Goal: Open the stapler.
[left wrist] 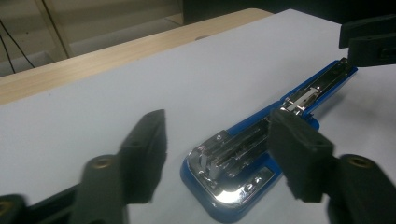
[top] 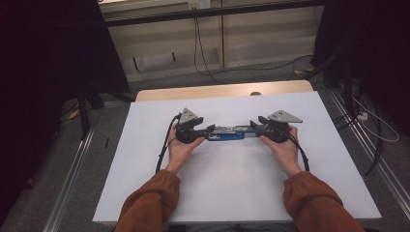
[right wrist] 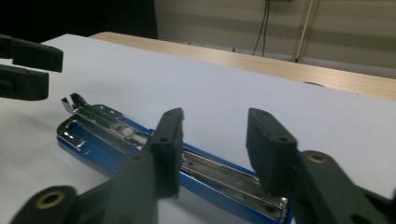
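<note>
And here we are at the white table top [top: 232, 188], 2 grippers facing each other across 1 blue stapler [top: 227, 134]. The stapler lies flat on the sheet, folded open along its length, chrome magazine and rail facing up, right between the 2 hands in the high view.

Left gripper [top: 209, 130] first: its jaws stand apart, and in the left gripper view the stapler's [left wrist: 243, 158] wide chrome end sits between them. The right-hand jaw in that view overlaps the blue edge (touching or just in front, I cannot tell), while the other jaw hangs well clear over bare white surface. No squeeze on show here.

Over to the right gripper [top: 255, 126]: jaws parted as well. In the right gripper view the stapler [right wrist: 140, 149] runs across beneath them, its chrome rail passing behind both fingertips [right wrist: 170, 140], and neither pad visibly presses on it. The left gripper's dark jaws show at the far left edge of that view, near the stapler's sprung metal tip.

Both hands rest low on the table, orange sleeves [top: 150, 205] coming in from the bottom edge.
</note>
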